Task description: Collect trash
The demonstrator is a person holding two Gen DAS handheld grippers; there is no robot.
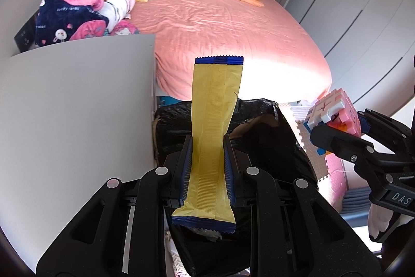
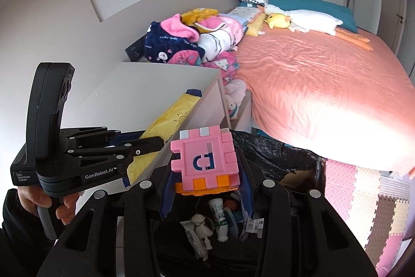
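Hanging over the bin's rim (image 2: 298,147), wrapper (image 1: 212,121) and cube (image 2: 205,160).

Yellow wrapper (image 1: 211,147) w/ blue crimped ends, flat, upright above black-lined bin (image 2: 298,155). Pink foam cube (image 2: 205,160), orange base, also over bin opening. Bin holds bottles, scraps.

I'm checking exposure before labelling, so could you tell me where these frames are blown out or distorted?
Left wrist: the bed edge behind the wrapper is burnt to white; the bin bag is near-black, with little detail. Right wrist: the same sunlit bed corner clips; the cube stays sharp. Both views: fisheye curves the walls and darkens the corners.
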